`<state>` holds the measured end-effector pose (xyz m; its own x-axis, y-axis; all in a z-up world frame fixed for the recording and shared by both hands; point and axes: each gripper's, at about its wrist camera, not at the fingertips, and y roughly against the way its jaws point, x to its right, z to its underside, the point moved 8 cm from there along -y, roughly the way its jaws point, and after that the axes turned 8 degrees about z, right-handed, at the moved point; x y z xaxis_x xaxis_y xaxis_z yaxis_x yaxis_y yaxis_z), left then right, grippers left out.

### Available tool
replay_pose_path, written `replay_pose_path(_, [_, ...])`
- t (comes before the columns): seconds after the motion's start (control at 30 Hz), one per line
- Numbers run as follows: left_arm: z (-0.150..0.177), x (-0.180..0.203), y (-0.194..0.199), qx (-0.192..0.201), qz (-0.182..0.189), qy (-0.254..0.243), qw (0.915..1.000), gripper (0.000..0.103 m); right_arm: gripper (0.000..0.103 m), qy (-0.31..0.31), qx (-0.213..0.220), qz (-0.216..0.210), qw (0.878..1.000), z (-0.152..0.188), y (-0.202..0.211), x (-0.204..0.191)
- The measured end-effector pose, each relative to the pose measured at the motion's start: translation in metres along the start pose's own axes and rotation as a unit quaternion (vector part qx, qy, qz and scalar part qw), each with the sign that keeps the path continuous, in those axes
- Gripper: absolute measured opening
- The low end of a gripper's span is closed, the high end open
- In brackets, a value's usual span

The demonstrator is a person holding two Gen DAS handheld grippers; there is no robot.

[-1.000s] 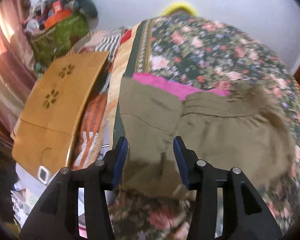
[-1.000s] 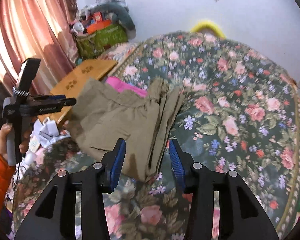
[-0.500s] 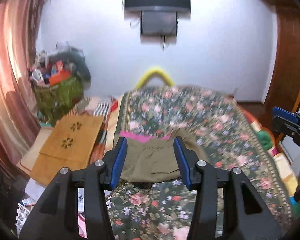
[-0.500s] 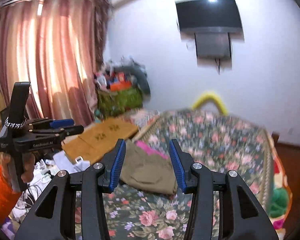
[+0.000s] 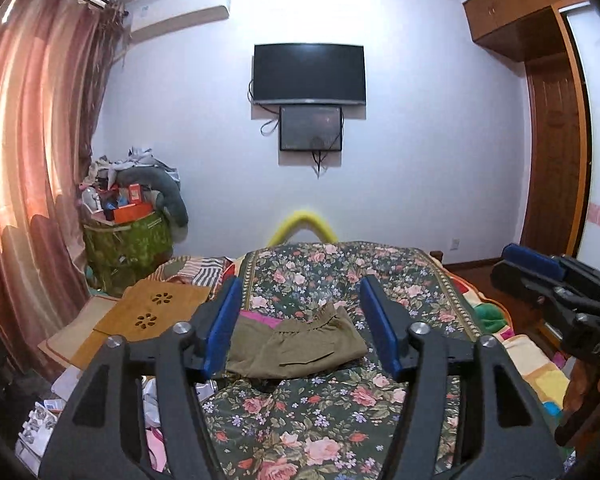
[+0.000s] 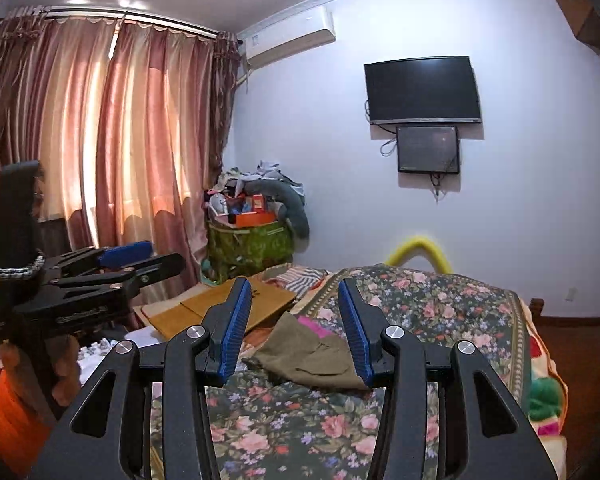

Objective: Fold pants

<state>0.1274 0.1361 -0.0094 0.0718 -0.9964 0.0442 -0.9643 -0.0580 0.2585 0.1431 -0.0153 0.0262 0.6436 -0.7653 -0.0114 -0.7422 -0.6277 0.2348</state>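
Observation:
The olive-green pants (image 5: pixel 296 346) lie folded into a compact rectangle on the floral bedspread (image 5: pixel 340 280), on top of a pink cloth (image 5: pixel 260 316). They also show in the right wrist view (image 6: pixel 312 356). My left gripper (image 5: pixel 300 330) is open and empty, held well back from and above the pants. My right gripper (image 6: pixel 294 332) is open and empty too, also held back from the bed. Each gripper shows in the other's view, the right one (image 5: pixel 556 284) at the right edge and the left one (image 6: pixel 96 276) at the left.
A wooden lap table (image 5: pixel 152 312) lies left of the bed. A green bag piled with clutter (image 5: pixel 128 236) stands in the corner by pink curtains (image 6: pixel 100 140). A TV (image 5: pixel 309 74) hangs on the far wall. A wardrobe (image 5: pixel 552 120) is right.
Both grippers have pulled back and tilted up from the folded pants, which now look small and far. The pants lie as they were, and both grippers stayed open.

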Motion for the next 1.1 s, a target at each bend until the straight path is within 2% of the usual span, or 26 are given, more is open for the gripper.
replay_pose_path(0.07, [0.002,0.003,0.011,0.006,0.006,0.002,1.0,0.067,0.058,-0.007,-0.002,0.01,1.0,0.002,0.001,0.002])
replay_pose_path(0.17, [0.002,0.007,0.021,0.014,-0.002,-0.008,0.9999,0.073,0.075,-0.022,-0.003,0.022,1.0,0.002,0.005,0.004])
replay_pose_path(0.23, [0.002,0.01,0.029,0.021,-0.01,-0.014,0.9996,0.081,0.079,-0.027,-0.001,0.029,0.999,0.002,0.008,0.007])
replay_pose_path(0.37, [0.003,0.012,0.034,0.023,-0.005,-0.007,0.9997,0.095,0.098,-0.026,0.004,0.052,0.998,0.002,0.015,0.009])
replay_pose_path(0.43, [0.004,0.012,0.036,0.025,-0.008,-0.004,0.9997,0.1,0.102,-0.02,0.008,0.06,0.998,0.003,0.018,0.008])
replay_pose_path(1.1, [0.013,0.012,0.029,0.014,-0.006,0.011,0.9998,0.103,0.102,-0.025,0.003,0.063,0.998,0.01,0.03,0.009])
